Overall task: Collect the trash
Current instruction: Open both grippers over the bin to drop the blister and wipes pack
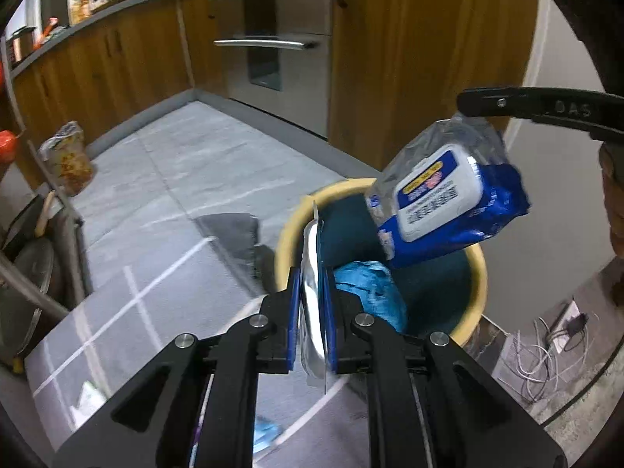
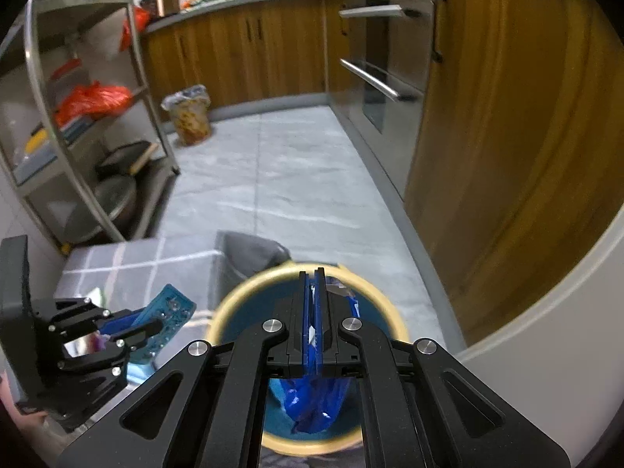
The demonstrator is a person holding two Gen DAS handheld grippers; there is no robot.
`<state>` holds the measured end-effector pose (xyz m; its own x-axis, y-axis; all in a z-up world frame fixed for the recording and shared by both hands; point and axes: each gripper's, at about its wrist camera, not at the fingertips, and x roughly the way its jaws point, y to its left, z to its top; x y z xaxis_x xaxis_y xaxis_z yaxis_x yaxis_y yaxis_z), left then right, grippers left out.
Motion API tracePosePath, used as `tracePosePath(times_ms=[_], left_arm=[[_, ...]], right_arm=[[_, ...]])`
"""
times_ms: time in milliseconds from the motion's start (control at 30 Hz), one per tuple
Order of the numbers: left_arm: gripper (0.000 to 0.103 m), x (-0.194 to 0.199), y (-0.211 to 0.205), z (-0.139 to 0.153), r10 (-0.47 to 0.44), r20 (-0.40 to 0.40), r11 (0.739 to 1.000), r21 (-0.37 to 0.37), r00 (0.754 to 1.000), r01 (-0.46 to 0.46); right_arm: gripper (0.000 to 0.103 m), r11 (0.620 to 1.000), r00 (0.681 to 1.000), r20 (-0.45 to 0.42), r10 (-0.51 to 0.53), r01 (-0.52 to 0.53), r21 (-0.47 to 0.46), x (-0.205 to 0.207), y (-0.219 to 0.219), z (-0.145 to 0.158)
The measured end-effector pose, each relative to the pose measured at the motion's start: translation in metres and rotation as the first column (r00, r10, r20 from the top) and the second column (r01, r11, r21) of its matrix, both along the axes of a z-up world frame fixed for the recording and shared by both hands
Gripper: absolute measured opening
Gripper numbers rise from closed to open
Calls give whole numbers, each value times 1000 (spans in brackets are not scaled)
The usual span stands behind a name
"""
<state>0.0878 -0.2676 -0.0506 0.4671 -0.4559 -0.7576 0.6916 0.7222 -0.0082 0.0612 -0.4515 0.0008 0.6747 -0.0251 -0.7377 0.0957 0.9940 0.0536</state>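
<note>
My left gripper (image 1: pixel 312 273) is shut on a flat silver-and-teal wrapper (image 1: pixel 312 296), held edge-on beside the bin; the same wrapper (image 2: pixel 165 321) shows in the right wrist view. A round bin with a yellow rim (image 1: pixel 286 230) and dark teal inside holds a crumpled blue bag (image 1: pixel 370 292). My right gripper (image 2: pixel 311 273) is shut on a blue-and-white wet-wipes pack (image 2: pixel 312 405), which hangs over the bin's rim (image 2: pixel 234 296). In the left wrist view the pack (image 1: pixel 440 195) hangs from the right gripper's finger (image 1: pixel 507 103) above the bin.
A grey checked rug (image 1: pixel 128 304) lies under the bin, with a dark grey cloth (image 1: pixel 234 234) on it. A lined waste bin (image 2: pixel 191 117) stands by wooden cabinets (image 2: pixel 249 50). A metal shelf rack (image 2: pixel 78 117) is left, an oven (image 2: pixel 386 78) right. White cables (image 1: pixel 546 355) lie on the floor.
</note>
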Motion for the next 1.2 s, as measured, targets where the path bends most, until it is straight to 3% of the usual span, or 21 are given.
tracePosePath(times_ms=[100,333,667,767,833,1000,1067,1133,1200], left_arm=[[11,-1,-16,-12,-55,-39,998,-20,998,54],[11,-2,-37,-47,-81,-95,996,33,992,84],[11,0,-52,-57,-90,-104,994,50,990,96],[15,0,-52,-56,-90,-103,994,51,991,95],[25,0,-50,-54,-89,-93,994,52,992,94],[25,1,-43,-52,-75,-84,995,55,994,79],[30,2,-39,-51,-62,-84,996,58,995,67],[41,0,-33,-49,-47,-78,997,53,996,51],[49,-1,-27,-44,-37,-69,998,44,997,41]], right_arm=[[3,1000,998,-65,-5,4,-9,4,-6,-20],[3,1000,983,-184,-7,5,-12,7,-17,-57],[4,1000,964,-265,8,-15,-27,3,-21,-79],[4,1000,965,-261,9,-17,-27,3,-22,-79],[4,1000,969,-246,9,-15,-22,3,-23,-75],[4,999,970,-242,12,-20,-32,3,-20,-74],[5,999,971,-240,12,-20,-33,3,-18,-73],[9,999,971,-240,15,-24,-34,2,-17,-72],[21,999,971,-239,19,-28,-37,1,-15,-71]])
